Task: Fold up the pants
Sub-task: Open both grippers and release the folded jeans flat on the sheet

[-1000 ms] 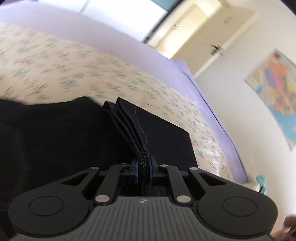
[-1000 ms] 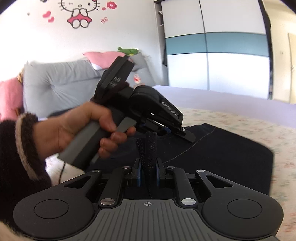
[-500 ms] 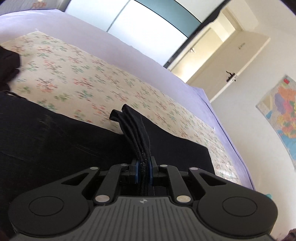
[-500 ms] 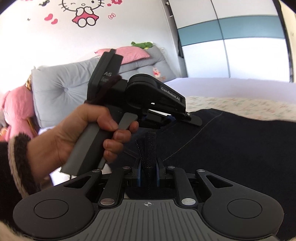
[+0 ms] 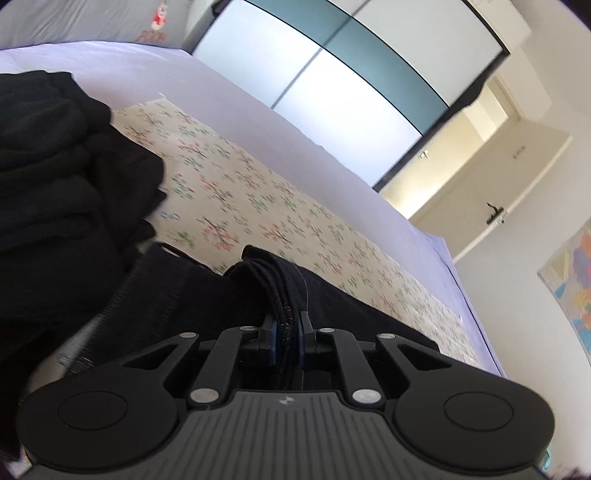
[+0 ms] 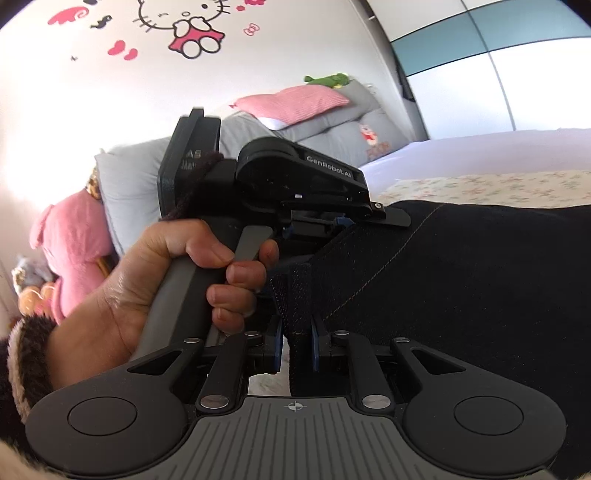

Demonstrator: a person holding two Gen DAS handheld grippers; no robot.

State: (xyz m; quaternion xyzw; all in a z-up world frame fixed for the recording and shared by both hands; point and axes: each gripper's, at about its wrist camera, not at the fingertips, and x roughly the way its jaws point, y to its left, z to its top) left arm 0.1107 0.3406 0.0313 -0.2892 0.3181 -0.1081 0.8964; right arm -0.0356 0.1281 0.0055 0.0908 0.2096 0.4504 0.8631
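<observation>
On the bed, seen from the left wrist camera, the left gripper (image 5: 287,334) has its jaws nearly closed on a thick bunch of dark pants (image 5: 369,317) edge, many layers pinched together. Most of the pants lie flat on the flowery blanket (image 5: 236,192), with the held edge lifted up. To the left sits a pile of black clothes (image 5: 62,177), close to the pants and touching them at one side. Behind are the purple sheet (image 5: 258,110), a big closet (image 5: 354,62), a door (image 5: 491,199) and a map (image 5: 569,284) on the wall.

From the right wrist camera, the right gripper (image 6: 297,345) has its jaws almost closed on another bit of the pants (image 6: 480,280) edge, a thinner fold with a seam. Just ahead a hand (image 6: 166,280) holds the left gripper (image 6: 341,223), which bites the same edge a little farther along. Gray cushions (image 6: 155,177), a pink pillow (image 6: 295,103), a green toy (image 6: 327,79), a pink plush toy (image 6: 74,240) and a cat sticker (image 6: 188,26) on the wall fill the back.

I think the step is carrying one end of the pants over the rest to make a fold. Next, both grippers should go across side by side, keep the edge tight and straight, lay it down neatly, then let go. The pile of black clothes could get in the way if the edge swings toward it
</observation>
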